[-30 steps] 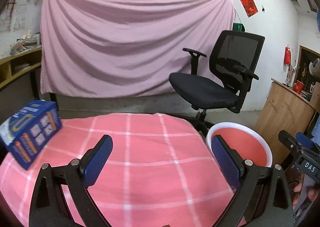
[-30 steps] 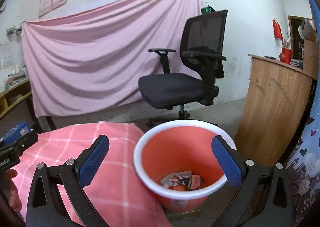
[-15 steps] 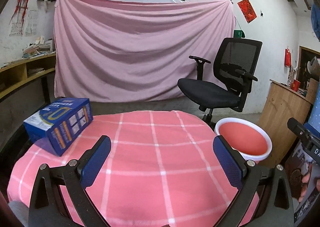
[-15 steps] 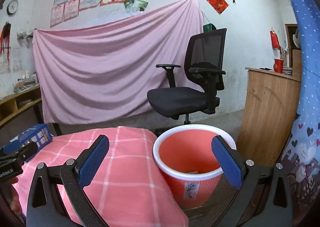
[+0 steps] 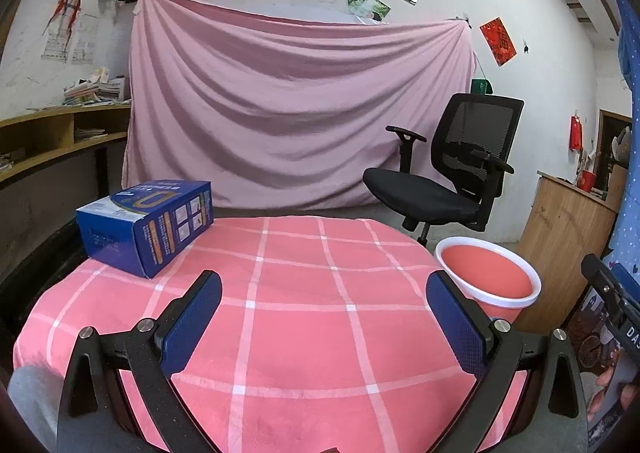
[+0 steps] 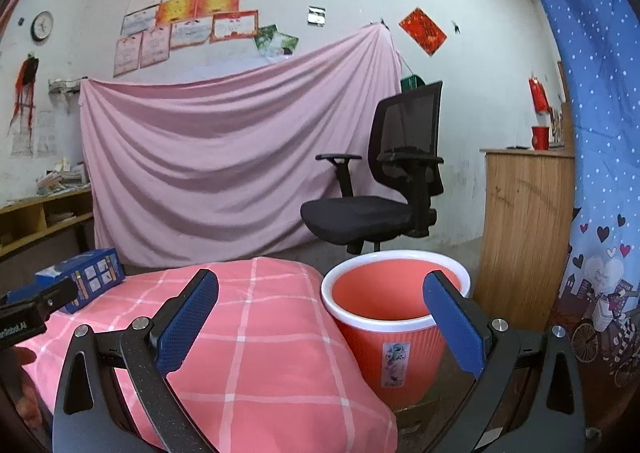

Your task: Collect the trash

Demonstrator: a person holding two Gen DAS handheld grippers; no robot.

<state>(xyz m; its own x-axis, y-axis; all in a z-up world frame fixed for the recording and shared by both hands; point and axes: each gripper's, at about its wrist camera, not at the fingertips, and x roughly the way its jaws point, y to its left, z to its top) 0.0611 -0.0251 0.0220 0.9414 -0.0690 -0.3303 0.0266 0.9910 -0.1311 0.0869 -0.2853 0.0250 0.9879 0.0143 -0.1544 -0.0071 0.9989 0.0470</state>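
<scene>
Both claws spread wide, holding nothing. Left claw [image 5: 324, 309] over the pink-checked bench [image 5: 296, 317]; bin [image 5: 488, 279] sits off the bench's right edge, beyond its right finger. Right claw [image 6: 320, 309] straddles bench edge and bin [image 6: 394, 313]. Blue box [image 5: 146, 225] on the bench's far-left part.

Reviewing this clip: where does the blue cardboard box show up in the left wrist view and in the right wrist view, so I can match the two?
Left wrist: the blue box sits at the left, on the far left part of the pink checked tablecloth.
Right wrist: the blue box is small at the far left edge, on the same cloth.
Shared landmark: the black office chair before the pink curtain.
</scene>
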